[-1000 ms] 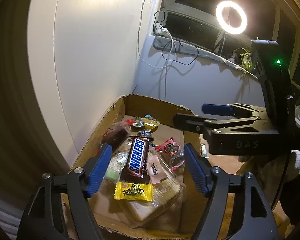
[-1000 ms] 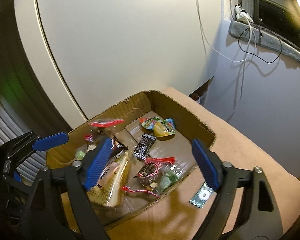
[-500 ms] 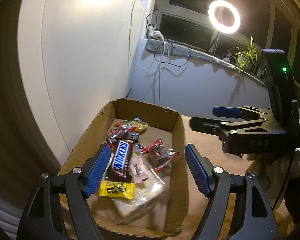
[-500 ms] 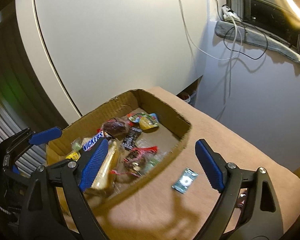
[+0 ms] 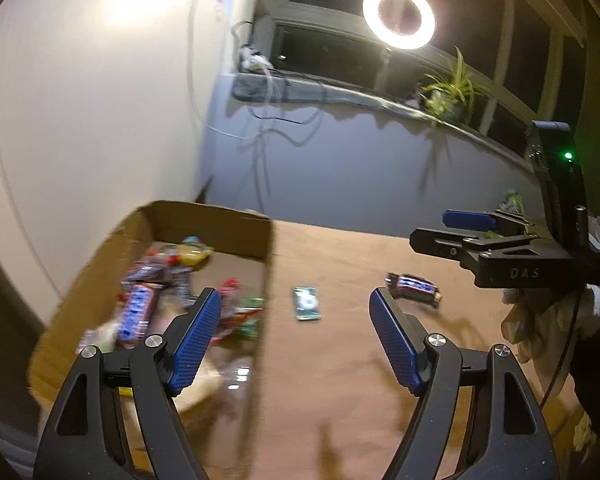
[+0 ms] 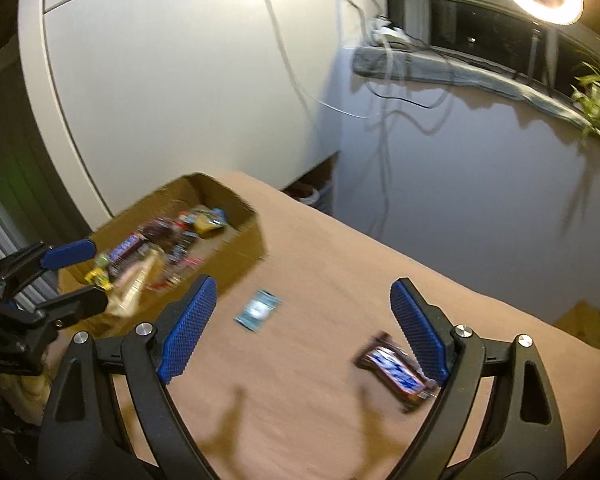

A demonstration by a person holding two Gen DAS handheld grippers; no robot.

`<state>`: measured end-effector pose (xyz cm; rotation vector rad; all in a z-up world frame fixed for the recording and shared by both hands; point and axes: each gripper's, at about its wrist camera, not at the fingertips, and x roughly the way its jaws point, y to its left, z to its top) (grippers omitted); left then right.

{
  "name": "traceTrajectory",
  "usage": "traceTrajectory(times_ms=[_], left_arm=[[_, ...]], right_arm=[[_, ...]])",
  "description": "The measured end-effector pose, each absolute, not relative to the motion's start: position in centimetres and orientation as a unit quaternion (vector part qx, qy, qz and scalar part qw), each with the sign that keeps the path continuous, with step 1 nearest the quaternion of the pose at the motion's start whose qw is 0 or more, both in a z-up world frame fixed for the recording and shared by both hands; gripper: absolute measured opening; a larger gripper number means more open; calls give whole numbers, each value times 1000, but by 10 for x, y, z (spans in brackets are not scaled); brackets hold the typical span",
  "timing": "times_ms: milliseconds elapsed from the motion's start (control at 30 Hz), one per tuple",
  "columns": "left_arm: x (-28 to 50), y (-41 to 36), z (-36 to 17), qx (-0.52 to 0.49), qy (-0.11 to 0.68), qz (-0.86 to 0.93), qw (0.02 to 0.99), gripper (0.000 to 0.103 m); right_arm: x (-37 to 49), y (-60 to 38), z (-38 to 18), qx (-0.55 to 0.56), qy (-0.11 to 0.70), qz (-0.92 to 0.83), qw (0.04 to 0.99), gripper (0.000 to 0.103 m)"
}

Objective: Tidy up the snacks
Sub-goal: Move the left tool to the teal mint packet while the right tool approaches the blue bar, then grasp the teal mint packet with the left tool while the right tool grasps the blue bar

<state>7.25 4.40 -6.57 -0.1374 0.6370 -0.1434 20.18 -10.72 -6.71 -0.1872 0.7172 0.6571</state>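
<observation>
A cardboard box (image 5: 204, 216) (image 6: 236, 204) of mixed snacks stands at the table's left, with a Snickers bar (image 5: 138, 312) inside. A small teal packet (image 5: 307, 303) (image 6: 259, 310) lies on the brown table just right of the box. Further right lies a dark chocolate bar with blue lettering (image 5: 413, 286) (image 6: 396, 372). My left gripper (image 5: 295, 296) (image 6: 96, 272) hovers open and empty over the box's right wall and the packet. My right gripper (image 6: 303, 282) (image 5: 430, 227) is open and empty, its right finger just above the chocolate bar.
A white cabinet (image 5: 80, 112) stands behind the box. A grey wall, a sill with cables (image 5: 260, 76), a ring light (image 5: 398, 14) and a plant (image 5: 448, 92) are beyond. A gloved hand (image 5: 540, 320) holds the right gripper. Brown table (image 6: 340, 248) stretches right.
Both grippers have swung right, away from the box, which now sits at the left of each view. The teal packet and the chocolate bar have come into view. Jaws unchanged.
</observation>
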Motion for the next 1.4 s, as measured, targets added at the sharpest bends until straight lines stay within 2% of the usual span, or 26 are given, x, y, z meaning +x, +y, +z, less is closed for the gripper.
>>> traceTrajectory(times_ms=[133, 200, 367, 567, 633, 767, 900, 1333, 1400], left_arm=[[78, 20, -72, -58, 321, -91, 941, 76], [84, 8, -77, -54, 329, -102, 937, 67], [104, -9, -94, -60, 360, -111, 924, 53], [131, -15, -113, -76, 389, -99, 913, 46], [139, -18, -119, -66, 394, -85, 913, 45], [150, -25, -130, -32, 404, -57, 913, 45], [158, -29, -138, -4, 409, -25, 912, 45], [174, -27, -155, 16, 440, -8, 898, 45], [173, -26, -155, 13, 439, -15, 898, 43]], right_arm=[[207, -133, -76, -86, 355, 308, 878, 91], [211, -142, -82, -87, 362, 310, 875, 91], [217, -155, -95, -98, 371, 316, 868, 91], [232, -171, -114, -88, 387, 323, 859, 90], [236, -174, -120, -83, 392, 325, 857, 83], [243, -178, -129, -73, 399, 331, 852, 80], [247, -176, -136, -67, 407, 343, 844, 71], [256, -167, -152, -80, 424, 355, 830, 69], [258, -164, -155, -86, 427, 354, 828, 68]])
